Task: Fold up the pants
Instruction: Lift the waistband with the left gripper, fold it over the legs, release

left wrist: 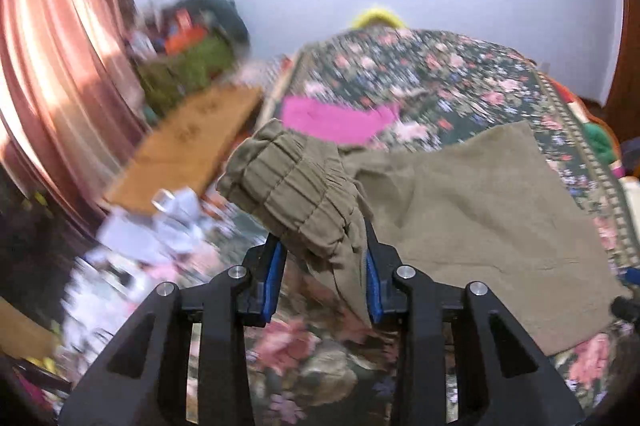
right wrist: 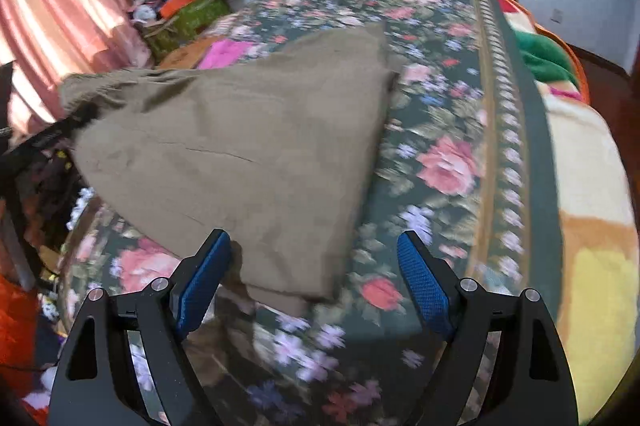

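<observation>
While left tool (left wrist: 326, 266) grips pants (left wrist: 460, 210) waistband | right tool (right wrist: 314, 274) wide | bed (right wrist: 448, 130), blurred.

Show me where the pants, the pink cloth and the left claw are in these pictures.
pants (right wrist: 248, 130): right wrist view, on the flat middle of the fabric.
pink cloth (left wrist: 336, 120): left wrist view, on its center, behind the pants.
left claw (left wrist: 326, 258): left wrist view, midway between its fingertips, at the gathered waistband it grips.

We see matt olive cloth pants (left wrist: 472, 210) with a gathered waistband (left wrist: 292, 194), a woven floral bedspread (right wrist: 440, 130), and tongs (right wrist: 316, 278) of matt black plastic with textured blue pads (right wrist: 420, 278).
</observation>
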Tool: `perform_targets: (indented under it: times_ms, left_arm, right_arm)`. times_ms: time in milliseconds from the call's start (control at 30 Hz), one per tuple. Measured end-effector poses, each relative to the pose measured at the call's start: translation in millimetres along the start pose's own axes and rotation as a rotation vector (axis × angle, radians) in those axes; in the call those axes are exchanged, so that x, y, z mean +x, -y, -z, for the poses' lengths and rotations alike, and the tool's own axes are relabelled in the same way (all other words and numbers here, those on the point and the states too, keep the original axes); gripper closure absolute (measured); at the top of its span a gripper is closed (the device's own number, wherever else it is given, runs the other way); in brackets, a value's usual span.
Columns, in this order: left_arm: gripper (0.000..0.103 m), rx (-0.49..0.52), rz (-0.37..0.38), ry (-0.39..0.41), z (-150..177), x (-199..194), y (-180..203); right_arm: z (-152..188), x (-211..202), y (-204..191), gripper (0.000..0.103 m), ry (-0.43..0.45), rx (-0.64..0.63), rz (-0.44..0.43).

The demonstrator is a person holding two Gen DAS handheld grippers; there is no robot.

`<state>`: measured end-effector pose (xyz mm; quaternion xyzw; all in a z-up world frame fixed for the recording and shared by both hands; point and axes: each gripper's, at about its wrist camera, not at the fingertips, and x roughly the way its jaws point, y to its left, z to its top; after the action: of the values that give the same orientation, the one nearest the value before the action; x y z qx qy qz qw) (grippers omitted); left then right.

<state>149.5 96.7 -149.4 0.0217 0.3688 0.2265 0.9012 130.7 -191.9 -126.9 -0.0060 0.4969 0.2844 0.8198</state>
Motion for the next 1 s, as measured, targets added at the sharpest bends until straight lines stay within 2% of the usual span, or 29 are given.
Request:
perform_targets:
  times_ms: [100,300,500,667,800,1000]
  left_arm:
    - [0.069,0.043,-0.017,0.046,-5.8,-10.7,11.3]
    - [0.072,0.111,0.012,0.134,-21.7,-34.2,41.5]
    - [0.075,0.141,0.140,0.170,-37.8,-57.3,72.0]
    - [0.079,0.129,0.319,0.118,-46.7,-65.6,92.7]
    - [0.081,0.108,0.475,0.030,-50.0,-61.6,105.4]
    - [0.082,0.107,0.597,-0.084,-45.0,-52.7,122.6]
  right_arm:
    - [6.4,2.0,2.6,0.020,-0.010,0.000,0.004]
    - [7.8,4.2,4.9,0.020,-0.008,0.019,-0.011]
    - [9.1,4.4,6.2,0.020,-0.003,0.023,-0.020]
    - [9.6,4.4,6.8,0.020,0.001,0.024,-0.025]
    - [10.2,4.0,7.5,0.020,0.002,0.025,-0.031]
    - [10.5,4.2,7.9,0.020,0.007,0.026,-0.036]
